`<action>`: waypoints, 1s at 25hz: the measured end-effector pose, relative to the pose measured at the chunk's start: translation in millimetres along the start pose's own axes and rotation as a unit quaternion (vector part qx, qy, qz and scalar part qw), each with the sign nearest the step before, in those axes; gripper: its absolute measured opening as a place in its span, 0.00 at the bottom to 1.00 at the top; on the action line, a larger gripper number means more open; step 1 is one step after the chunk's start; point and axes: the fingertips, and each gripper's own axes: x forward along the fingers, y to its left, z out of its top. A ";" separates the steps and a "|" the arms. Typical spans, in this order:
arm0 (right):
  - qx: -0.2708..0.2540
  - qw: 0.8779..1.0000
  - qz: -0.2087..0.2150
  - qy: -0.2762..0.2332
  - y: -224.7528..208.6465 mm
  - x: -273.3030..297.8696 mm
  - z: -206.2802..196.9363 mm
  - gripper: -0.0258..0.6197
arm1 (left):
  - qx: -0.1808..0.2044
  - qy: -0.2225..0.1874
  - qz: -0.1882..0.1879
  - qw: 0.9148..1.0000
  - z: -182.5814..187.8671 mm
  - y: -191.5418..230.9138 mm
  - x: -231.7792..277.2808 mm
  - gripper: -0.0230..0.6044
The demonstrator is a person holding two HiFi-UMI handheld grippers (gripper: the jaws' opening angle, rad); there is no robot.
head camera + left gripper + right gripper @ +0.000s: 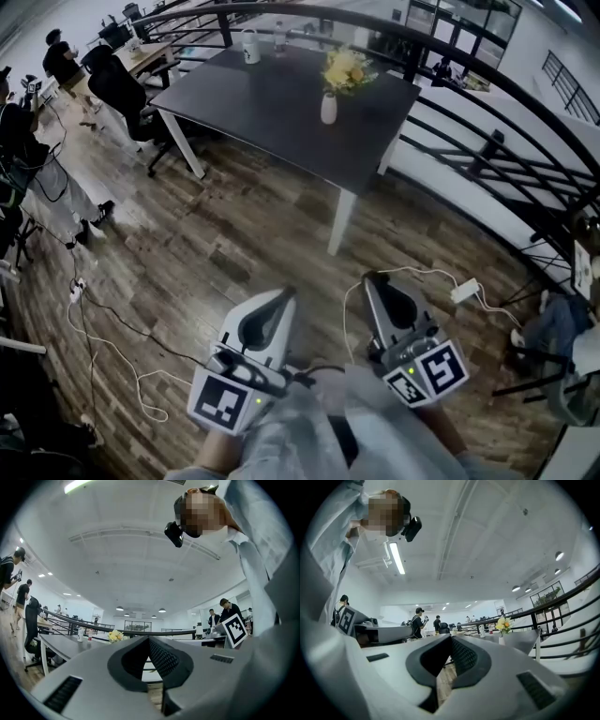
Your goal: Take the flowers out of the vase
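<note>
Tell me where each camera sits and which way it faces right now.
Head view: on the person's head, steeply down at left gripper, right gripper, sleeves, floor.
Left gripper view: on that gripper, level along shut jaws toward flowers; sleeve right.
Right gripper view: likewise, shut jaws; sleeve left.
Shared: all three show the flowers.

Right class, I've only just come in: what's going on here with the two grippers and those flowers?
A person holds a gripper in each hand, some way from the dark table. The left gripper and the right gripper are both shut, with nothing between their jaws. The yellow flowers sit in the white vase on that table, untouched; nothing has been taken out yet.
</note>
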 end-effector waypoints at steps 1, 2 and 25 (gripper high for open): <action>0.007 1.000 -0.001 -0.002 -2.2 -0.3 0.3 0.04 | 0.000 0.001 0.001 1.000 0.1 0.1 1.0 0.03; 0.014 1.000 -0.002 -0.003 -4.3 -0.6 0.9 0.04 | 0.000 0.001 0.002 1.000 0.7 0.2 1.9 0.03; 0.025 0.998 -0.051 0.007 -43.8 -4.0 -5.9 0.04 | -0.006 0.004 -0.009 1.000 -4.8 15.3 29.2 0.03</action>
